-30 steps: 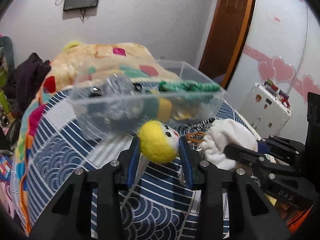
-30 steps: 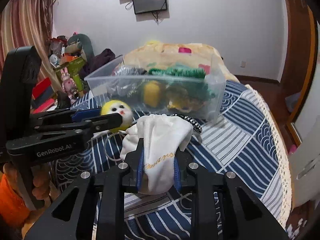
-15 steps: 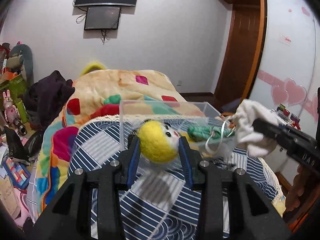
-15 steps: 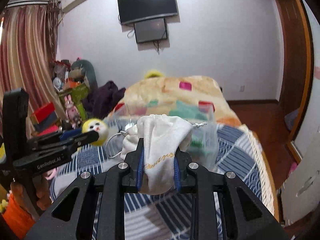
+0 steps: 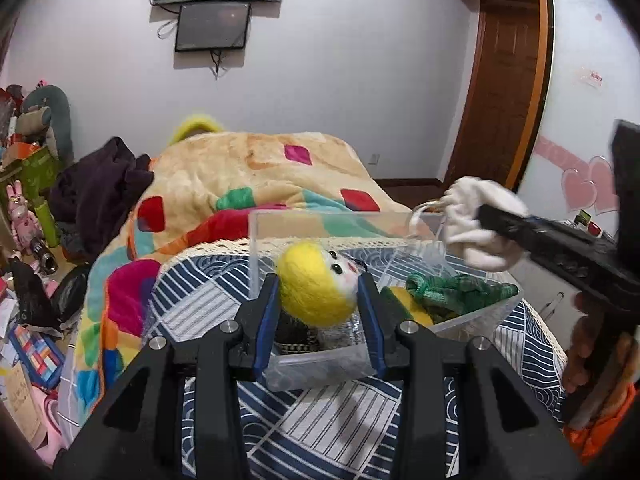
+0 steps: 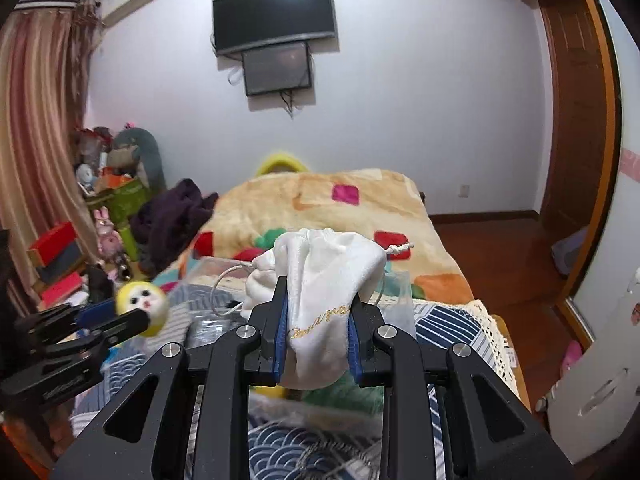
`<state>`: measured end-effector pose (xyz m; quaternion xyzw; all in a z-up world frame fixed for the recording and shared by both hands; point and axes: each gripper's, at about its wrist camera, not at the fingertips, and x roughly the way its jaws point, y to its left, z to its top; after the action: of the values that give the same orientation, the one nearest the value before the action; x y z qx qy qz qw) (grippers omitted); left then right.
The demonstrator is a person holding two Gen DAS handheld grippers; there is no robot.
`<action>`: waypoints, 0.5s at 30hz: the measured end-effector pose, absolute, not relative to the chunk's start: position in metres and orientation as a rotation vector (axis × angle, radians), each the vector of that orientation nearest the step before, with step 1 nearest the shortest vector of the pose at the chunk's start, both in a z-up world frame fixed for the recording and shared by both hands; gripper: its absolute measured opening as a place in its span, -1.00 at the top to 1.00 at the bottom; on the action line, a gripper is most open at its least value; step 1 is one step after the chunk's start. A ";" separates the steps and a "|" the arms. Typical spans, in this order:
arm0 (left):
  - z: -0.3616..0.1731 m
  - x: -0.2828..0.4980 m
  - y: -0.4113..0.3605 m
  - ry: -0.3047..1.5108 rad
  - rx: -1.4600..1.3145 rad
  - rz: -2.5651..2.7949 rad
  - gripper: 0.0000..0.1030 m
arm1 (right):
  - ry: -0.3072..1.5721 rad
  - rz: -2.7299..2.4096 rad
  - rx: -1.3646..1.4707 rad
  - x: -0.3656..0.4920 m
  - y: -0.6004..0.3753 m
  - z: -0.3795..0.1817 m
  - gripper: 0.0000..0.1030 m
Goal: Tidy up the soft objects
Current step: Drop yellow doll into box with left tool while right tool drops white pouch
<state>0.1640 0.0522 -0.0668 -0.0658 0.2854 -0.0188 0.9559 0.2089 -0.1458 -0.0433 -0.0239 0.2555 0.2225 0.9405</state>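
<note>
My left gripper (image 5: pixel 318 300) pinches the yellow doll (image 5: pixel 316 284) directly above the clear bin (image 5: pixel 460 320), while my right gripper (image 6: pixel 316 332) clamps the white pouch (image 6: pixel 324 300) over its two-o'clock corner.

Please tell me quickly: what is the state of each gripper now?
Left gripper: closed on the yellow felt doll head.
Right gripper: closed on the white drawstring pouch.
</note>
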 end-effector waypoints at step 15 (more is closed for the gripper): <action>-0.082 0.189 0.016 0.630 -0.092 -0.109 0.25 | 0.702 0.443 -0.117 0.221 -0.155 -0.074 0.30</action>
<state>0.1891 0.0164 -0.0820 -0.0453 0.3095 -0.0537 0.9483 0.2206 -0.1546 -0.0735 -0.0568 0.3407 0.2149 0.9135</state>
